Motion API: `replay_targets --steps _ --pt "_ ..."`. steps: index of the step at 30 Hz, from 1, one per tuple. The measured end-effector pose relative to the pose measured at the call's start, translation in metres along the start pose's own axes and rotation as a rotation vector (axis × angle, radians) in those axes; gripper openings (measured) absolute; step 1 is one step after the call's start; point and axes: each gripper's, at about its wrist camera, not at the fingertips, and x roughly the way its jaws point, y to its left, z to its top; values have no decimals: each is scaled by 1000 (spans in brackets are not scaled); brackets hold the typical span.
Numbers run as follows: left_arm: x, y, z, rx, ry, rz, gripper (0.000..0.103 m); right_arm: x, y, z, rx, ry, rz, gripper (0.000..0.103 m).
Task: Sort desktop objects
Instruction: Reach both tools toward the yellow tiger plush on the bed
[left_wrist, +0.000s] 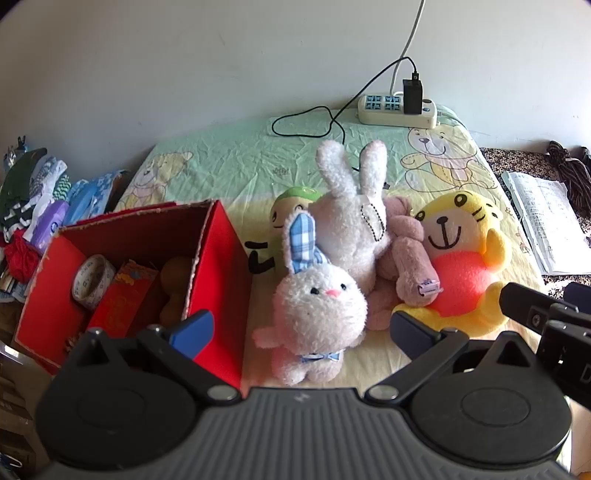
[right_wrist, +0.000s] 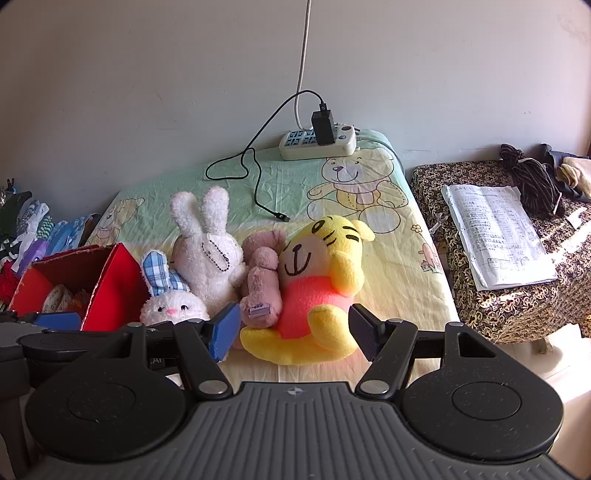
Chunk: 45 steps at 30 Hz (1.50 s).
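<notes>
The left black two-finger gripper with blue pads (left_wrist: 301, 330) hangs level, its jaws spread wide and holding nothing. The right black two-finger gripper with blue pads (right_wrist: 293, 334) sits just beside it, jaws likewise parted wide and empty.

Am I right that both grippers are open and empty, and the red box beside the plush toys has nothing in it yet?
Not quite. The red box already holds a tape roll and other items, as the left wrist view shows. The left gripper and right gripper are indeed open and empty.
</notes>
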Motion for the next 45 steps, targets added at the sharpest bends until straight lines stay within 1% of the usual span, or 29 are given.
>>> replay_targets --steps 13,17,19,22,23,25,28,29,31,33,35,37,39,41,42,43,45 --pt "5 -2 0 6 17 -12 102 2 -1 -1 5 3 -2 67" --pt "8 -2 1 7 31 -32 102 4 -3 -1 11 5 -5 67" --pt "12 -1 3 -1 56 -74 102 5 -6 0 21 3 -8 67" --pt "20 2 7 -36 106 -160 102 6 -13 4 43 -1 -19 67" --pt "21 0 7 -48 110 -175 102 6 -15 5 47 -1 -21 67" --pt "22 -3 7 -52 105 -181 102 8 -17 6 52 -2 -24 67" --pt "24 -8 7 -43 98 -182 102 11 -22 7 63 1 -26 67" --pt "25 -9 7 -33 99 -194 102 12 -25 7 68 2 -25 67" --pt "27 -10 8 -32 117 -244 102 17 -29 8 73 8 -26 67" --pt "30 -12 8 -47 129 -278 102 21 -34 9 78 12 -26 67" --pt "32 -16 8 -39 126 -300 102 25 -42 10 92 17 -18 67" --pt "34 -22 9 -17 132 -347 100 31 -51 12 118 25 4 67" --pt "32 -30 12 19 118 -407 98 40 -63 16 157 39 36 66" --pt "28 -35 17 31 74 -447 99 50 -75 19 203 49 75 66" --pt "27 -40 20 42 36 -452 101 56 -82 20 226 56 96 66" --pt "27 -46 22 59 17 -453 102 61 -87 21 245 66 113 66" --pt "32 -61 25 120 16 -471 102 72 -97 24 271 74 159 66"
